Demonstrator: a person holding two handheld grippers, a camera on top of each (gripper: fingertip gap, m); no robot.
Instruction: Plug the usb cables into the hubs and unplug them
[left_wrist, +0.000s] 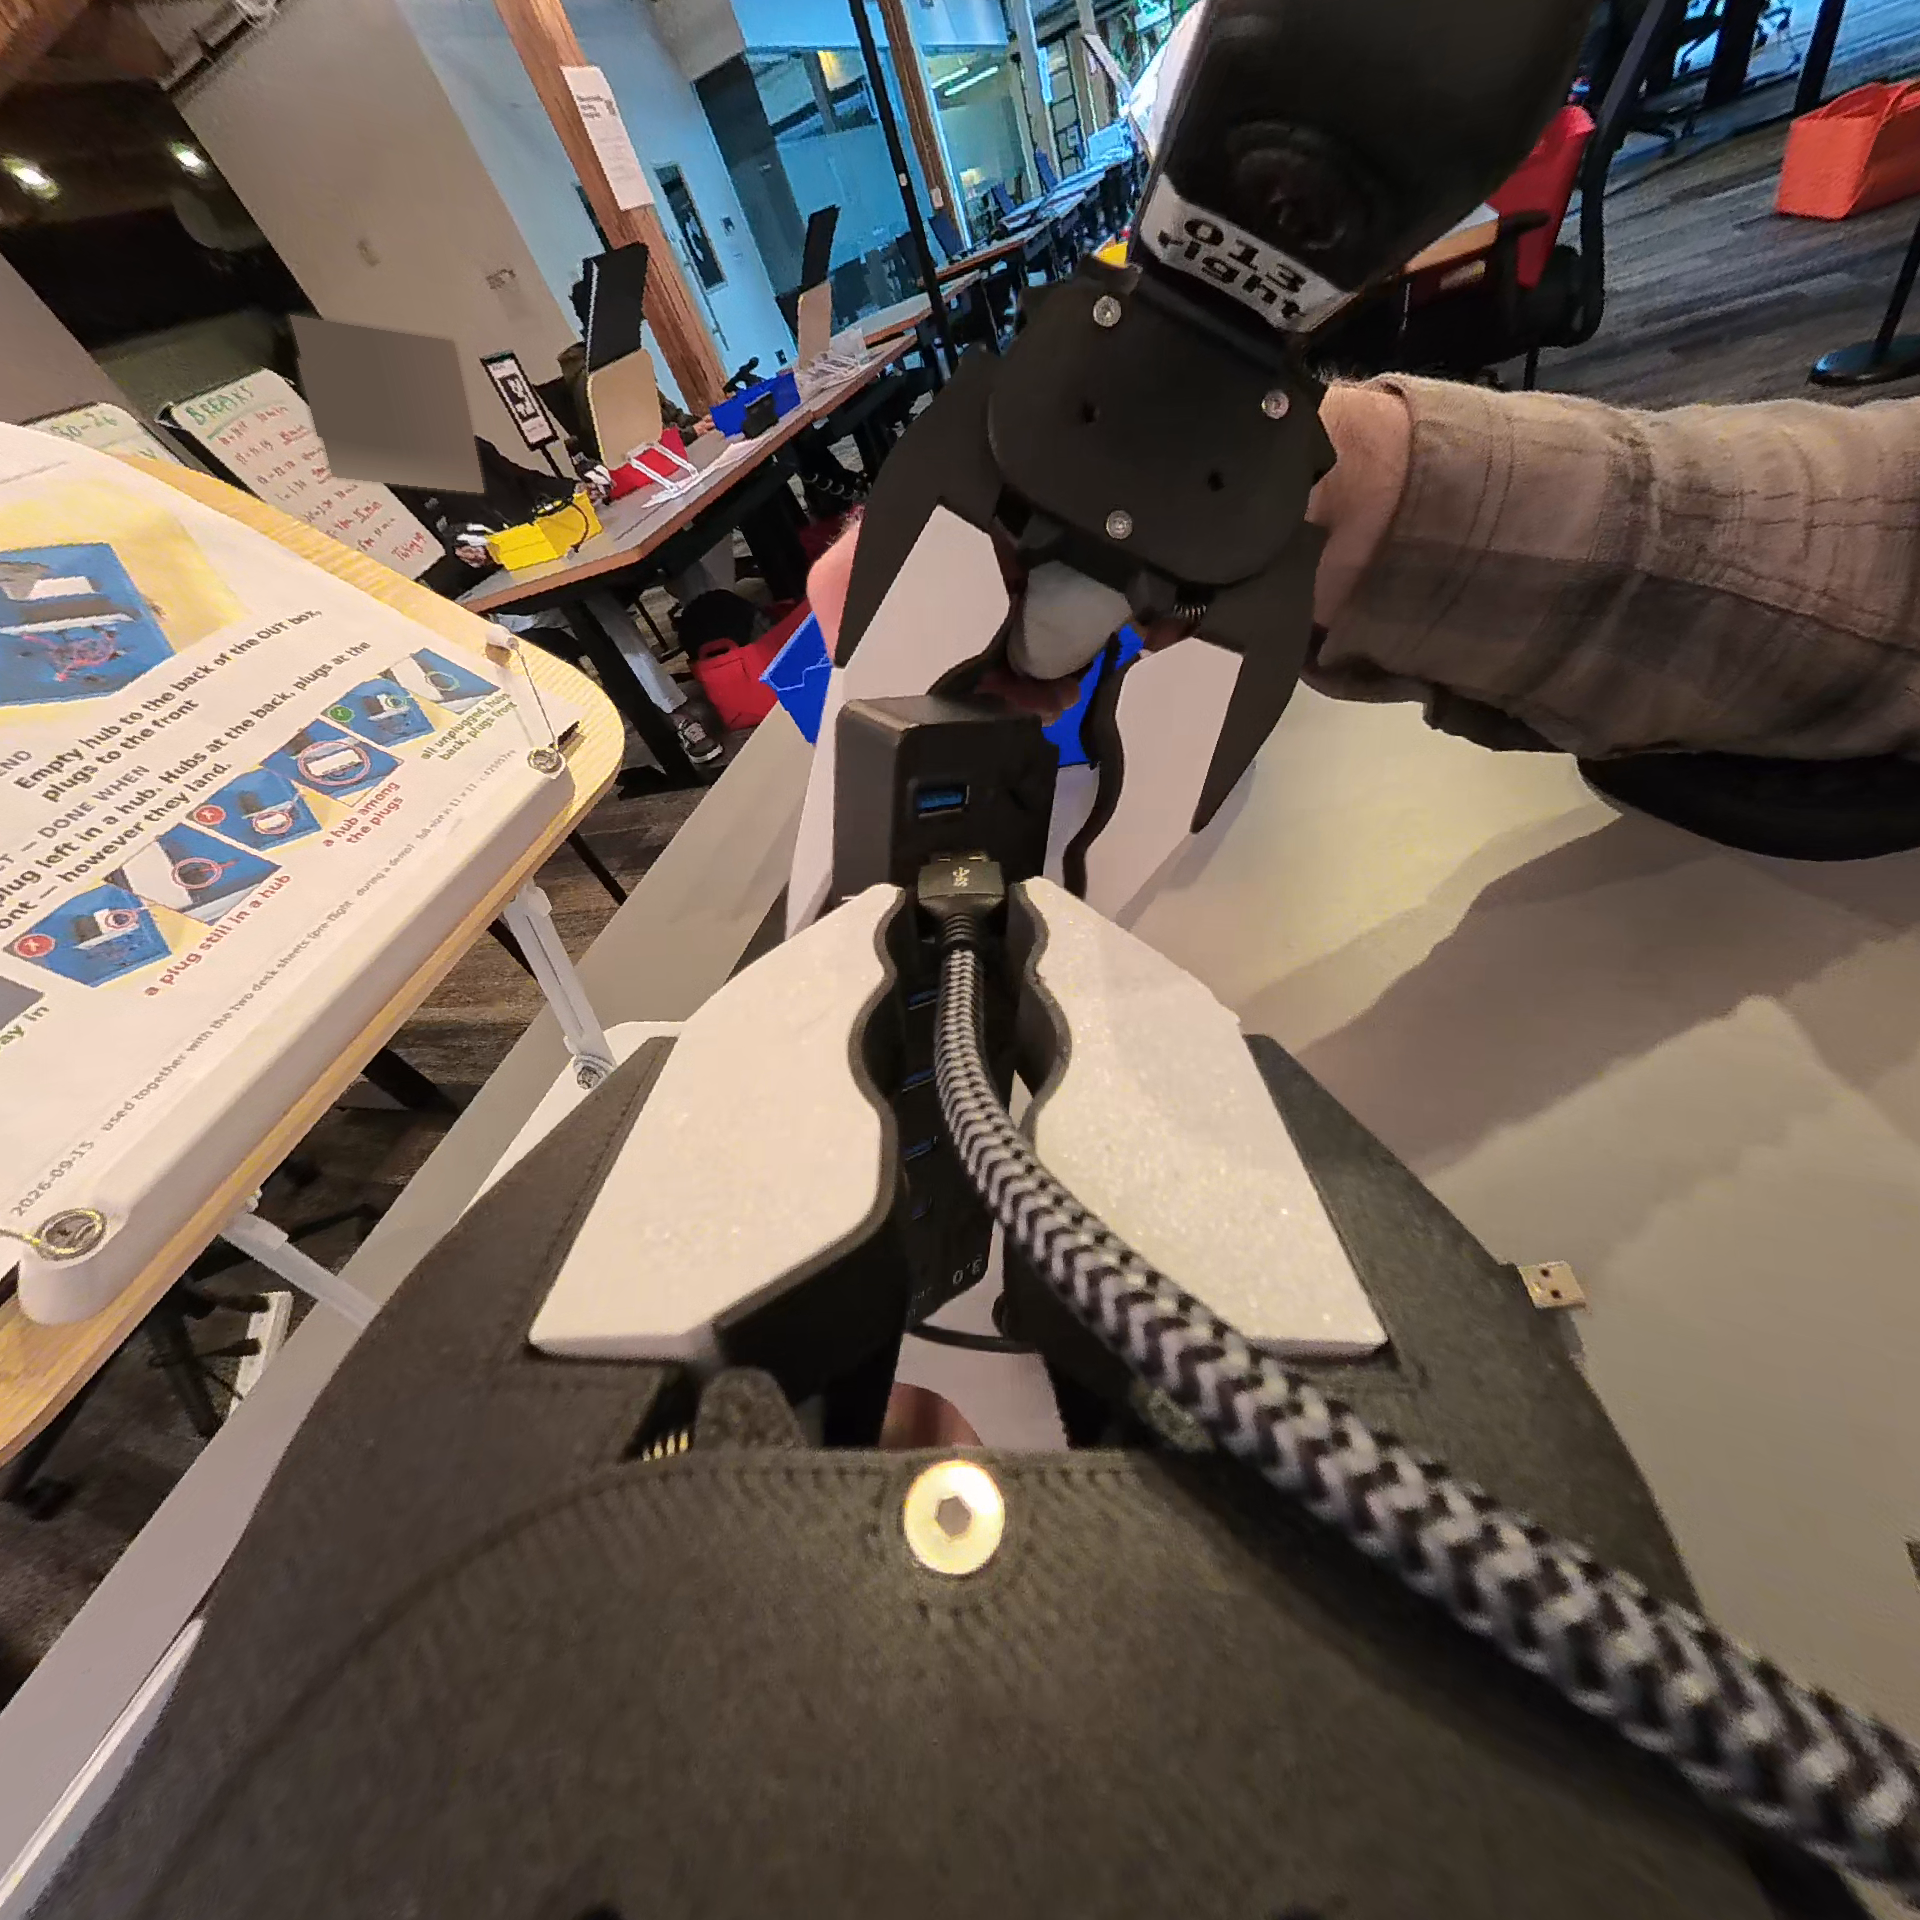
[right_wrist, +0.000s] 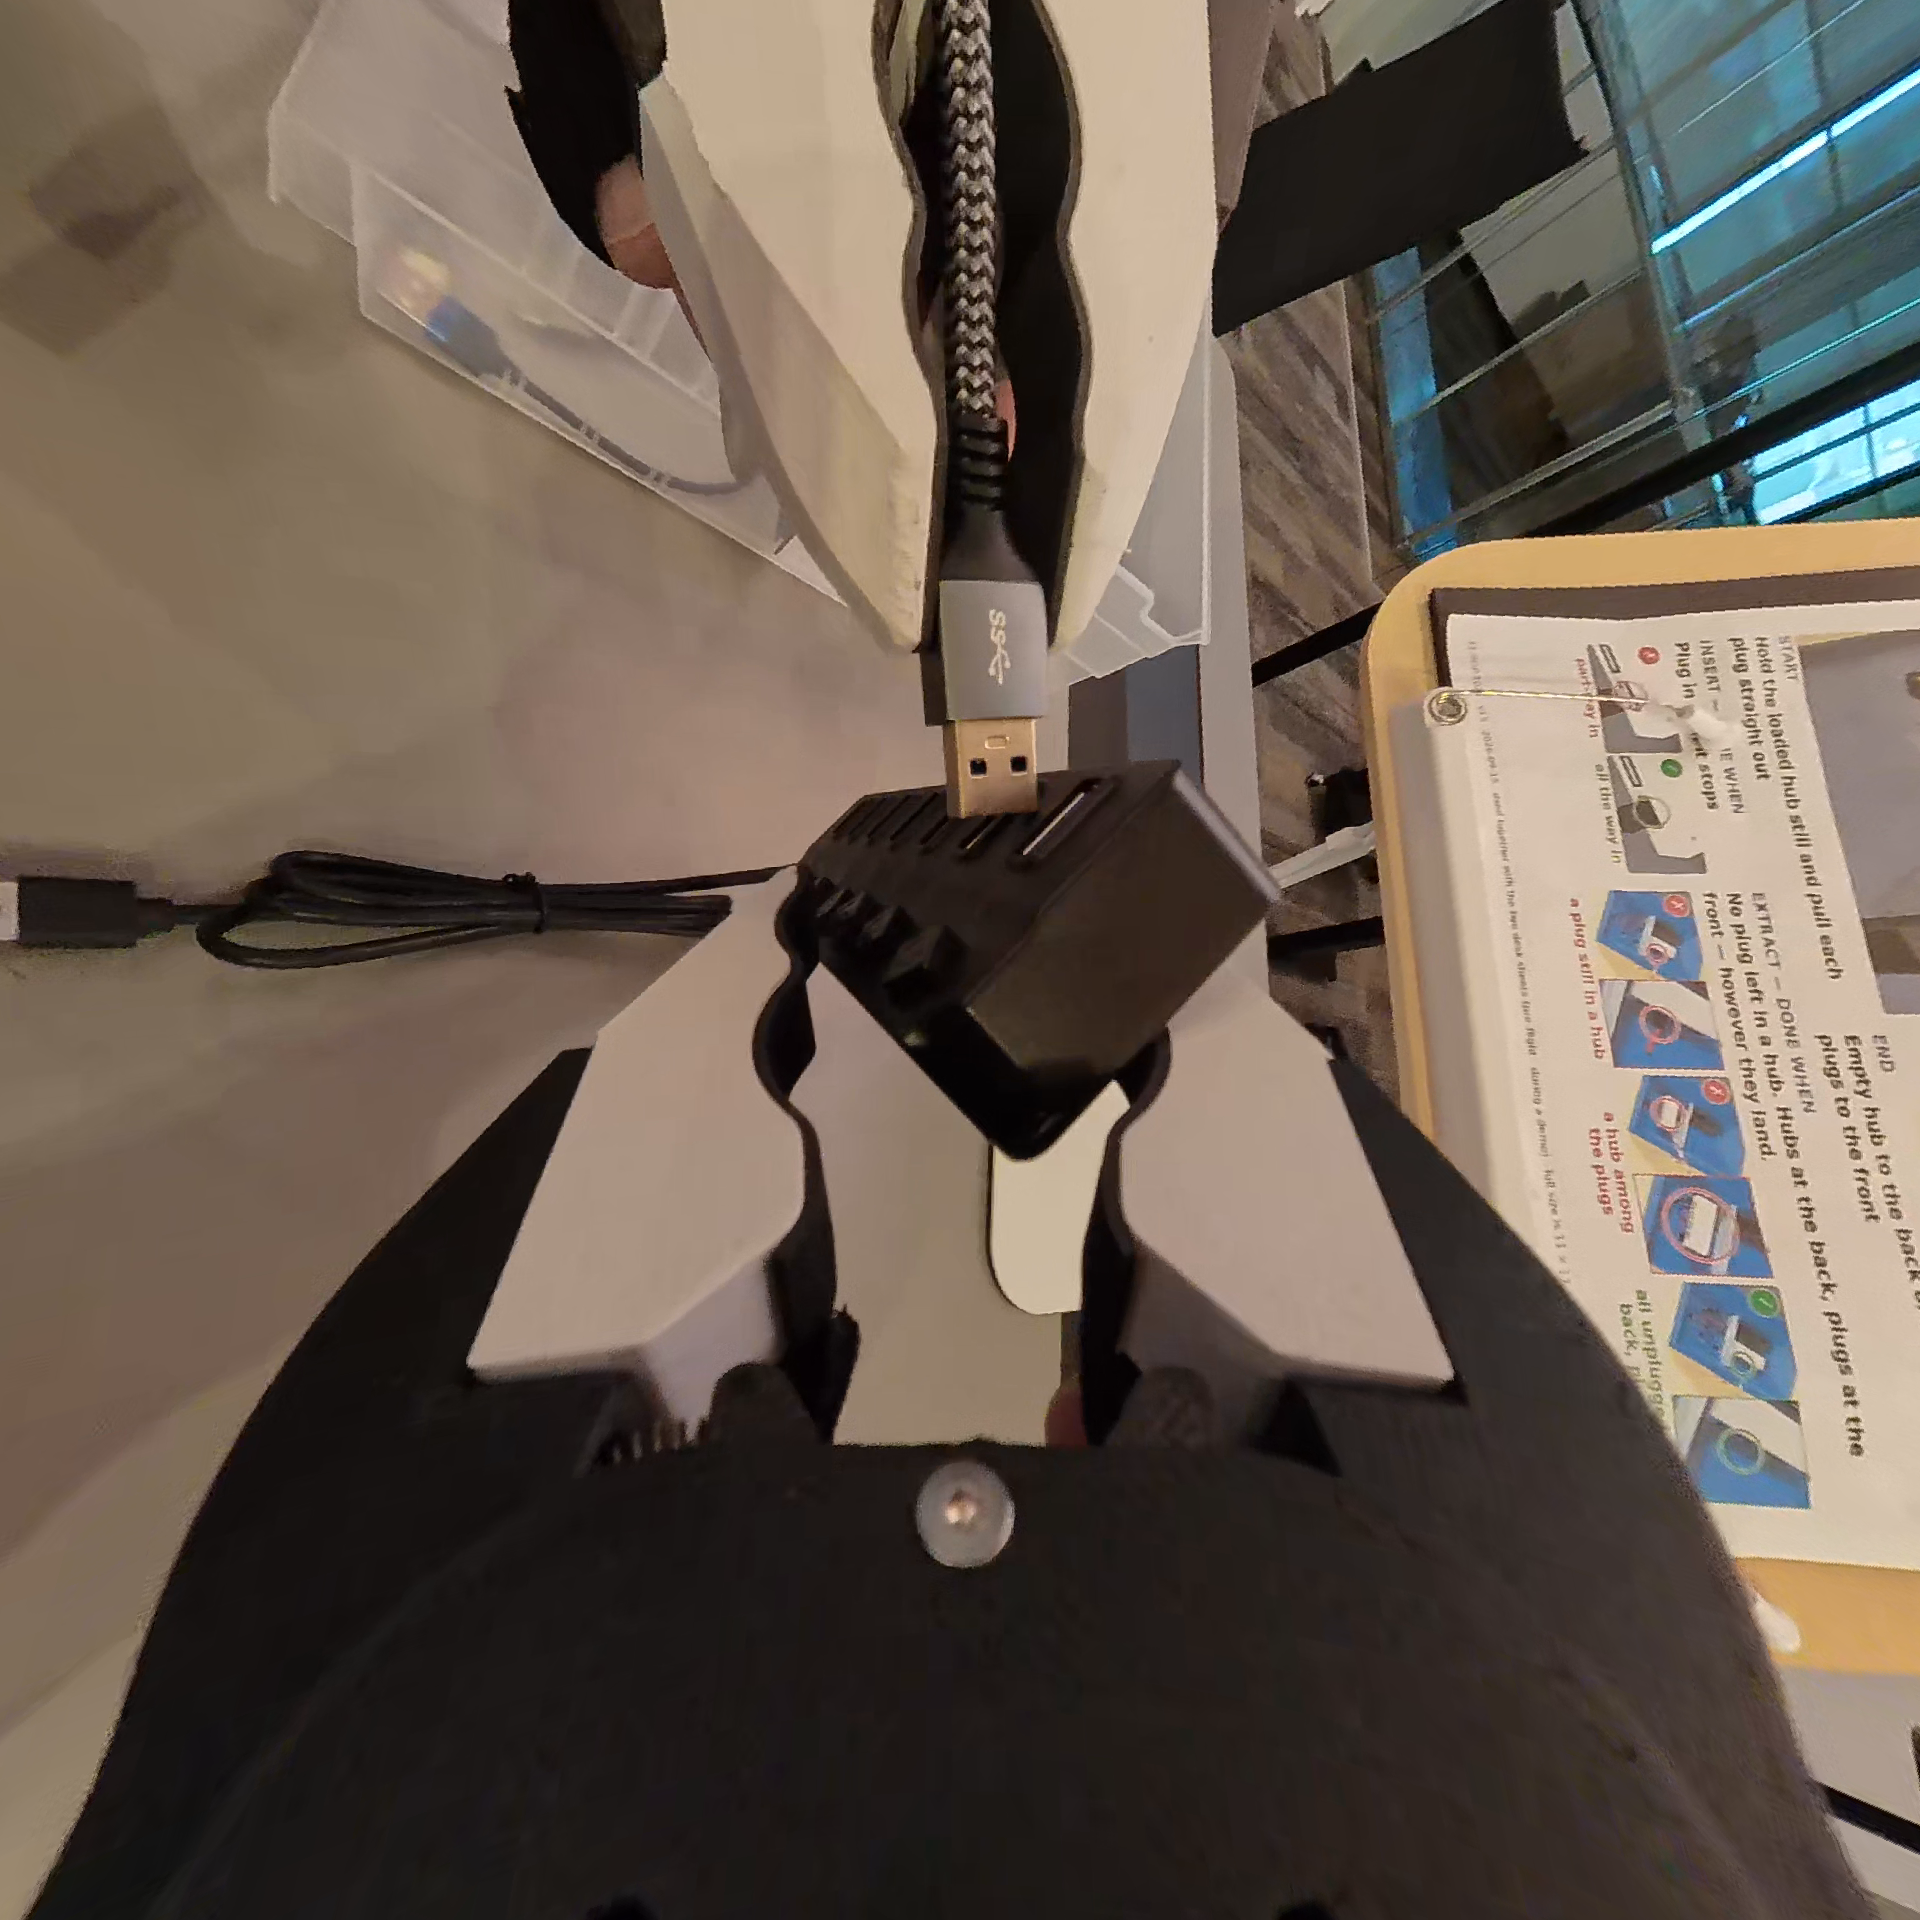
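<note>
A black multi-port USB hub (right_wrist: 1023, 966) is being gripped near the centre of the right wrist view by the right gripper (right_wrist: 961, 1049), whose white-faced fingers (right_wrist: 665, 1174) are closed against the hub's lower end so that the row of ports is being turned up toward the top of the frame. A USB-A plug (right_wrist: 990, 717) on a black-and-white braided cable (right_wrist: 966, 208) is being pinched by the left gripper (left_wrist: 961, 914), entering from the top centre of the right wrist view, with only the grey plug body and gold metal tip left exposed beyond the closed white fingers (left_wrist: 769, 1091). The plug's long axis is being held roughly vertical in that frame, tip pointing down at the ported face, and the tip is being shown at the edge of a slot; whether it is already partly inside cannot be told. In the left wrist view the hub is being seen just past the plug, a blue port visible above it, so the hub lies straight ahead along the plug's axis. The coming move appears to depend on keeping that axis square to the slot. A printed marking is being shown on the plug body, a labelled band on the right gripper's body, and a laminated instruction sheet (right_wrist: 1683, 1039) at the frame's right edge; their wording is being left unrepeated. The hub's own thin black lead (right_wrist: 457, 904) is being seen coiled at mid left on the grey table (right_wrist: 364, 623).
</note>
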